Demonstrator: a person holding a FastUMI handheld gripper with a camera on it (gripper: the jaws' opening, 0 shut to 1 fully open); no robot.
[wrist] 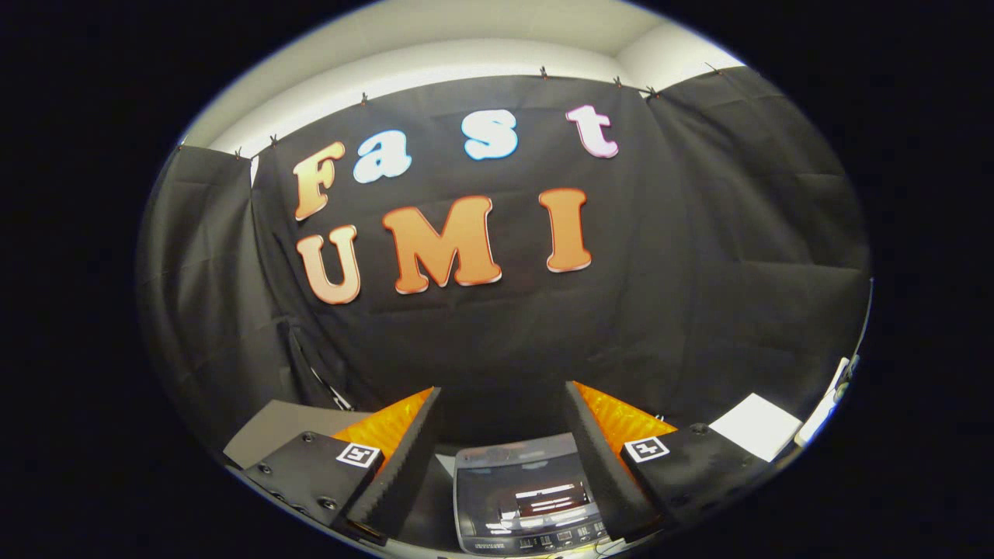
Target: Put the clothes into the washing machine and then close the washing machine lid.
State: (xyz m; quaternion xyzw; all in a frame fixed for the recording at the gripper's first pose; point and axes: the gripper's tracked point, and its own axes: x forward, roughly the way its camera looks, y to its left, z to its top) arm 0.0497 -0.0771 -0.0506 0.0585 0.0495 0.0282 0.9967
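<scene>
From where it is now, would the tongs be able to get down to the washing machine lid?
Probably yes. The tongs are open with nothing between the fingers, and the washing machine lid lies below the gap between them, nothing over it. They point at the booth wall though, so they would have to tilt down first.

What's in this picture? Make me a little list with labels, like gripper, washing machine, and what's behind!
gripper: open, fingers apart, holding nothing
washing machine: top with dark lid and control strip, low between the fingers
clothes: none to be seen
behind: black cloth wall, beyond the fingers
also: a white sheet, beside one finger
task step: nothing picked up yet
</scene>
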